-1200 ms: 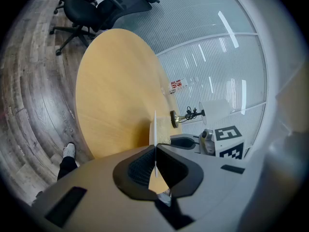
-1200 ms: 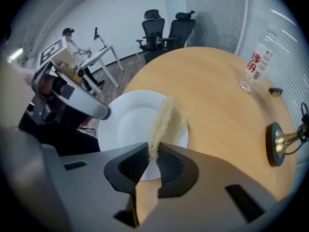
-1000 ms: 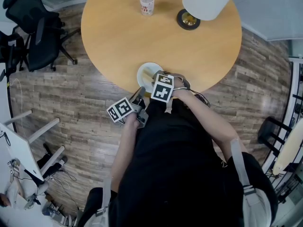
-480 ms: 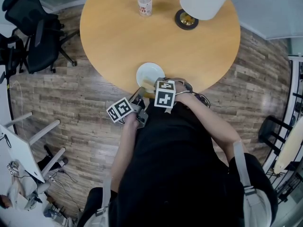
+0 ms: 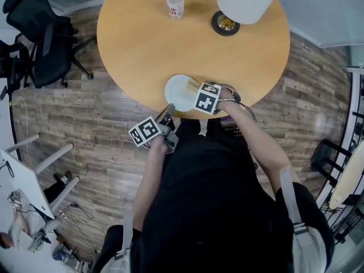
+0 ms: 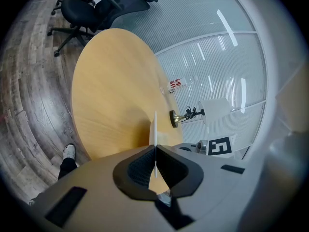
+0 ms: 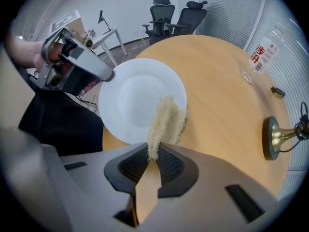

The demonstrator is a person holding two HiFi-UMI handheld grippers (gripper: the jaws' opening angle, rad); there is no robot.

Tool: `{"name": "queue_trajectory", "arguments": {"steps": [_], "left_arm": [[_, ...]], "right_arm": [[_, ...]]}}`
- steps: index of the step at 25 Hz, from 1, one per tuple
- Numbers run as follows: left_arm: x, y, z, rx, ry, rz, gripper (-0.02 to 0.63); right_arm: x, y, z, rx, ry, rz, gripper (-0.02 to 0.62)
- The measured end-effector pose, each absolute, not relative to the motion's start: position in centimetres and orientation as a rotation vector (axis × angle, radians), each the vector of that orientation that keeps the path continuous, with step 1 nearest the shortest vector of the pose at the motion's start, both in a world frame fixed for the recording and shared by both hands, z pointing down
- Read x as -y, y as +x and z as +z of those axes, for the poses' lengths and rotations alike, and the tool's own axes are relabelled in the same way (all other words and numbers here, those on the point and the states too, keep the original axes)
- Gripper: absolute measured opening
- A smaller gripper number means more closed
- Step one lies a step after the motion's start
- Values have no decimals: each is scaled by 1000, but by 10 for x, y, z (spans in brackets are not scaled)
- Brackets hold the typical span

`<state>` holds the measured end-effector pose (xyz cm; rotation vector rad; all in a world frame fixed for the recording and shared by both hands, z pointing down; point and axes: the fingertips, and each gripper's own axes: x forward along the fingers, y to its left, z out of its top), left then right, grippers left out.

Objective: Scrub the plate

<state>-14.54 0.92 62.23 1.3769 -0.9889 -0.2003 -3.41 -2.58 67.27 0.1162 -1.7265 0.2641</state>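
Note:
A white plate (image 5: 181, 91) is at the near edge of the round wooden table (image 5: 142, 44), partly past its rim. My left gripper (image 5: 170, 107) is shut on the plate's near-left edge. In the left gripper view the plate (image 6: 155, 124) shows edge-on as a thin white line between the jaws of the left gripper (image 6: 155, 151). My right gripper (image 7: 153, 156) is shut on a tan scrubbing pad (image 7: 165, 122), which lies across the right rim of the plate (image 7: 130, 105). In the head view the right gripper (image 5: 200, 95) sits at the plate's right side, its tips hidden under the marker cube.
A small bottle (image 5: 175, 2) and a lamp (image 5: 244, 1) with a white shade and brass base (image 5: 226, 23) stand at the table's far side. Black office chairs (image 5: 40, 33) are to the left on the wood floor. The person's body fills the space below the table edge.
The right gripper has carried the pad from the plate's near edge rightward and slightly away, to its right rim. The left gripper and the plate have stayed put.

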Motion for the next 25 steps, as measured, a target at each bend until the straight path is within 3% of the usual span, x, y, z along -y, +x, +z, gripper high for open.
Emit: {"name": "queue_trajectory", "arguments": {"steps": [11,25], "left_arm": [[-9,-150,626,997,1360,-216,20],[-7,-150,627,999,1357,-210,20]], "right_arm": [[-6,-25,669,1743,34,272,46],[-63,-86,627,1867,-120,226,46]]}}
